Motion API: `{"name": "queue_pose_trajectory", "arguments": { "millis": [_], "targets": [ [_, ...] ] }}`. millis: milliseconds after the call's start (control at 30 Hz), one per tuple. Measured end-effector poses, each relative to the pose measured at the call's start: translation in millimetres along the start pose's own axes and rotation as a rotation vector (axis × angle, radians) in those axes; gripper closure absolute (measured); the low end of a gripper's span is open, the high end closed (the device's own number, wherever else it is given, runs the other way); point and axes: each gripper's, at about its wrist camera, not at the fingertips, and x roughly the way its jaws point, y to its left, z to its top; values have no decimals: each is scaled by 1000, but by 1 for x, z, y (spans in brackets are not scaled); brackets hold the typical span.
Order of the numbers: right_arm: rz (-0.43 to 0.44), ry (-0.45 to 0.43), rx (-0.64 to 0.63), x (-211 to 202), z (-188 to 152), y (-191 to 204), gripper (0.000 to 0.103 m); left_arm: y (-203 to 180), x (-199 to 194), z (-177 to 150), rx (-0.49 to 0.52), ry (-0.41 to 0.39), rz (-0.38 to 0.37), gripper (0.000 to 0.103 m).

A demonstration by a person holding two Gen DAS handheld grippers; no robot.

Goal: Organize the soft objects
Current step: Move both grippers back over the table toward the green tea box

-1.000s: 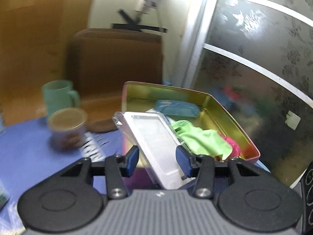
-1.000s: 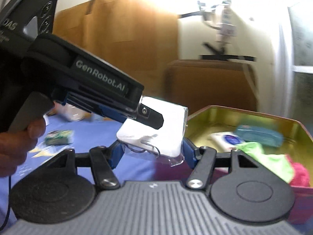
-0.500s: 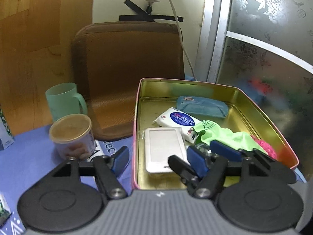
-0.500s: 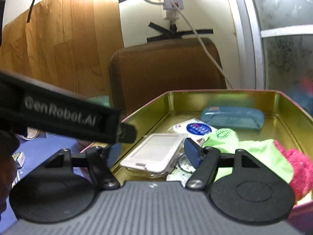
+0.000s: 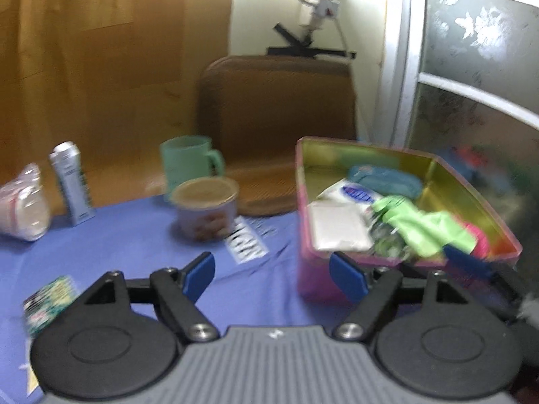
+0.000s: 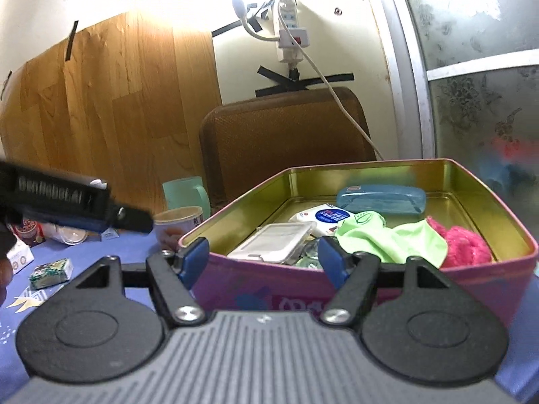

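The left gripper point(image 5: 273, 274) points down over the blue tablecloth point(image 5: 134, 235), just left of the pink tin box point(image 5: 305, 232); its jaws have just been opening and now stand wide with nothing between them. The right gripper point(image 6: 261, 259) is held nearly level at the tin's near wall, jaws also wide and empty, having opened slightly further. The white clear-wrapped packet point(image 6: 273, 242) lies inside the tin at its near left corner, just beyond the right gripper's blue pads point(image 6: 193, 257) and apart from them. Beside it lie a wet-wipe pack point(image 6: 323, 215), a green cloth point(image 6: 390, 235), a pink fluffy cloth point(image 6: 461, 244) and a blue case point(image 6: 380, 198).
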Motion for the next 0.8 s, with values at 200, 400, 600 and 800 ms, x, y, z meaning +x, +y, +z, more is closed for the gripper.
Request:
{"name": "queue_pose_trajectory", "arguments": {
  "millis": [200, 400, 600, 800],
  "targets": [
    [37, 20, 7, -12, -6, 14, 30, 18, -5, -35, 4, 54, 102, 18],
    [127, 107, 14, -6, -16, 34, 30, 44, -12, -61, -21, 89, 173, 17],
    [198, 212, 32, 7, -27, 52, 30, 70, -20, -79, -50, 97, 218, 14],
    [245, 286, 21, 13, -33, 69, 25, 96, -22, -89, -104, 112, 241, 14]
  ]
}}
